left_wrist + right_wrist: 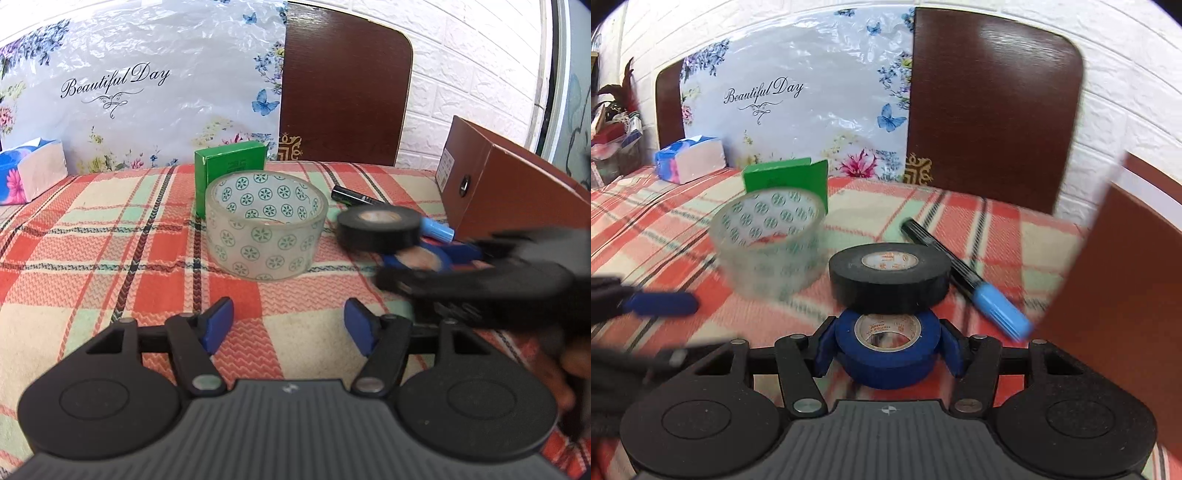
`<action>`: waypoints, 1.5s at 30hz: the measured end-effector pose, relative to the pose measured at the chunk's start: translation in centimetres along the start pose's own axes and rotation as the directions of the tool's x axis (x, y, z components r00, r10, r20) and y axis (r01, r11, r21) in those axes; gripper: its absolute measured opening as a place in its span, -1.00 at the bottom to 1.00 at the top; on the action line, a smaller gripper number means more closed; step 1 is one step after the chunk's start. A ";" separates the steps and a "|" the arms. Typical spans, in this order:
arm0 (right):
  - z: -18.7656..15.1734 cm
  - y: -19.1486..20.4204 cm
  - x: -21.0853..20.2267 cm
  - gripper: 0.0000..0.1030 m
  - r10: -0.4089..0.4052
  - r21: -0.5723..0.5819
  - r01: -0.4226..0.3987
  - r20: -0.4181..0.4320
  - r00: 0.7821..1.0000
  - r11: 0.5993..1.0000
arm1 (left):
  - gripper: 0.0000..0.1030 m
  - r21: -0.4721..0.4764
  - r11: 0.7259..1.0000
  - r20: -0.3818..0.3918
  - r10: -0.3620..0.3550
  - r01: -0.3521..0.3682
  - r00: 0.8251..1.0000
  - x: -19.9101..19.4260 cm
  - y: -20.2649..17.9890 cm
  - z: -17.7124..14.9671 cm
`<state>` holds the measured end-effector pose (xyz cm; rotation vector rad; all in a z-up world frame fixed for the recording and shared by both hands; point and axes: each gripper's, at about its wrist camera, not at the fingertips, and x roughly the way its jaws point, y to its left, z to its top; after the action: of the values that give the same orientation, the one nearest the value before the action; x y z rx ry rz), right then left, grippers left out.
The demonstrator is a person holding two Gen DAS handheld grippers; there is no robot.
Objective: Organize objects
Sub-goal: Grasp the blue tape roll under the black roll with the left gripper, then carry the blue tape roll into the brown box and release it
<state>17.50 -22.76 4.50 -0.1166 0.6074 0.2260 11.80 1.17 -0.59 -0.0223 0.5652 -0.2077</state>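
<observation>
Blue tape (888,345), a small roll lying flat, sits clamped between the blue pads of my right gripper (888,350), the fingers pressed to its two sides just above the plaid tablecloth (1015,229). Directly beyond it, touching or nearly so, a roll of black tape (890,277) lies flat, and a black marker with a blue cap (964,280) runs diagonally along its right side, cap end toward me. A tall brown cardboard box (1126,277) stands at the right edge of the cloth. To the left of the black roll stands a wide roll of clear tape printed with green rosettes (768,243), and close behind that an upright green box (790,179); whether the two touch I cannot tell. My left gripper (290,328) hovers over bare cloth with its blue pads spread wide and nothing between them, pointed toward the clear roll, which lies near but apart from the fingertips. From that side my right gripper appears as a blurred dark shape at right, blue tape in its grip beside the black roll. At the far left of the table rests a soft pack of tissues (690,158). Behind the table, a floral plastic sheet reading "Beautiful Day" (798,96) hangs over a dark wooden chair back (990,107), against a white brick-pattern wall (1108,122).
</observation>
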 end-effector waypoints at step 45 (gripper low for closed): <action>1.2 -10.7 -9.7 0.07 -0.351 0.139 0.323 0.320 0.880 0.936 | -0.41 0.212 0.899 -0.095 -0.371 0.383 0.924 2.4 -22.2 14.9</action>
<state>13.07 -34.66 11.53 -0.0992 0.2411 -0.1193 17.58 -21.57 12.47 0.0974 0.5831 -0.6544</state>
